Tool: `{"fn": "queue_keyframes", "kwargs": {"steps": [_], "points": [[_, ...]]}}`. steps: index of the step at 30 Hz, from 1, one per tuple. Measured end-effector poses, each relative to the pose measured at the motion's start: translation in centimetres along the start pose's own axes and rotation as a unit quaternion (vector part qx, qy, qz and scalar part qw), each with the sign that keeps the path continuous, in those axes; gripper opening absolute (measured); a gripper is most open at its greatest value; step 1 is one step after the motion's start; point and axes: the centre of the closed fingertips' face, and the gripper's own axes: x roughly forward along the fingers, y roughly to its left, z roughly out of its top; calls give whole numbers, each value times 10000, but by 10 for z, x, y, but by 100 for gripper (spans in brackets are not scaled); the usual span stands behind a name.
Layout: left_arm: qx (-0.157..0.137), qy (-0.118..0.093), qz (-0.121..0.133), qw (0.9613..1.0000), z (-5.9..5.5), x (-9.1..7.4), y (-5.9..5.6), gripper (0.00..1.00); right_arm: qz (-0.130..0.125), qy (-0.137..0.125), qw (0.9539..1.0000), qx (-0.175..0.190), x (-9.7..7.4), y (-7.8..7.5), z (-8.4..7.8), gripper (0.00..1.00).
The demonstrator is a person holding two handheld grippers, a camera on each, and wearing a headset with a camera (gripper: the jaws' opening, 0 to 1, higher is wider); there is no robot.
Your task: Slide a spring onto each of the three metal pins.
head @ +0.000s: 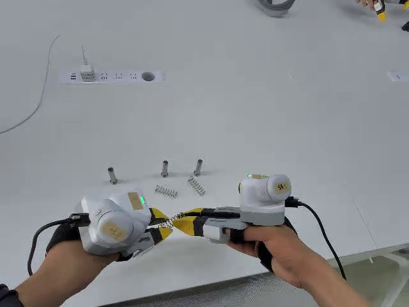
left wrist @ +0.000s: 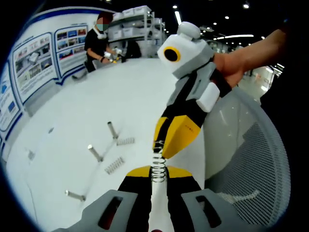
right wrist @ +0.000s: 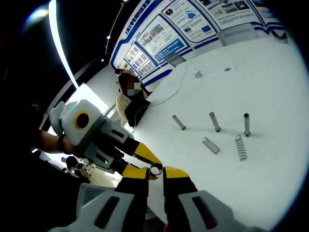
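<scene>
Three short metal pins stand upright in a row on the white table (head: 268, 128): left (head: 112, 174), middle (head: 165, 168), right (head: 198, 167). All three are bare. Two loose springs (head: 166, 190) (head: 196, 186) lie just in front of them. A third spring (head: 170, 222) hangs in the air between the two yellow-tipped grippers, whose tips meet above the table's near edge. My left gripper (left wrist: 158, 175) is shut on one end of this spring (left wrist: 158, 166). My right gripper (right wrist: 155, 173) is shut on the other end (right wrist: 155, 169), seen end-on as a ring.
A white power strip (head: 112, 77) with a plugged-in charger lies at the back left, and a thin cable (head: 32, 109) trails off left. A mesh chair (left wrist: 251, 159) sits beyond the table's near edge. A person (left wrist: 99, 43) works at the far end of the table.
</scene>
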Motion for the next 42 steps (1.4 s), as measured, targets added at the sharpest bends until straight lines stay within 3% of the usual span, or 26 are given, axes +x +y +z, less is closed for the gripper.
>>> {"fn": "queue_keyframes", "kwargs": {"steps": [3, 11, 18, 23, 27, 31, 42], "points": [[-203, -152, -93, 9996, 7, 3, 0, 10, -51, 8, 10000, -72, -4, -1, 6, 12], [-265, -516, -86, 9983, 26, 1, 2, 10, -156, 150, 9985, -512, -15, 3, 21, 12], [-209, -805, -135, 9964, 43, -7, 3, 10, -138, 544, 9915, -1177, -21, 11, 30, 13], [-121, -952, -201, 9952, 52, -11, 1, 10, -36, 929, 9809, -1706, -25, 16, 34, 13], [-46, -1010, -270, 9945, 58, -13, 0, 10, 41, 1434, 9646, -2212, -29, 18, 28, 13], [29, -1066, -346, 9937, 62, -15, -4, 10, 140, 1587, 9576, -2400, -31, 22, 31, 13], [307, -1049, -534, 9926, 64, -18, -15, 10, 480, 1989, 9332, -2955, -32, 34, 31, 16]]}}
